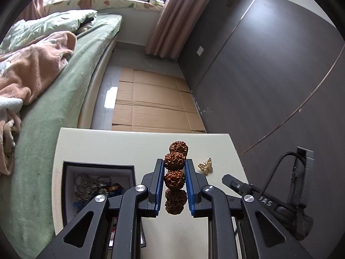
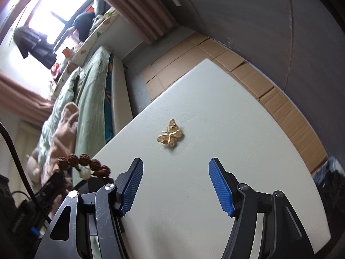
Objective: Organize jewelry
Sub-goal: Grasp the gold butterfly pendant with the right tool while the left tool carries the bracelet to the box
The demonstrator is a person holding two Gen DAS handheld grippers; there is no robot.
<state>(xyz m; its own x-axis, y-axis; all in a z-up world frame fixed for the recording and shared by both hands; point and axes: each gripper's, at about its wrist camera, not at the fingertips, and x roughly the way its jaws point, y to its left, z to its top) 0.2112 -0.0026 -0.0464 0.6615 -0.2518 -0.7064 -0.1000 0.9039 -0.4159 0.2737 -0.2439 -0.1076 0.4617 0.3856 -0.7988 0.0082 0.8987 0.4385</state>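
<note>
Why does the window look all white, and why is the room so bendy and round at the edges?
Right wrist view: the window is washed out by daylight, and the butterfly brooch looks slightly soft. Left wrist view: the fisheye lens curves the table edge and the wall lines; the bead bracelet in the left gripper stays sharp.

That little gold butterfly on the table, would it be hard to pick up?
Probably fiddly: the gold butterfly lies flat on the smooth table, leaving little edge to pinch. It looks thin and openwork, so likely light and bendable. Pushed, it would probably slide, not roll. The open right tool faces it.
</note>
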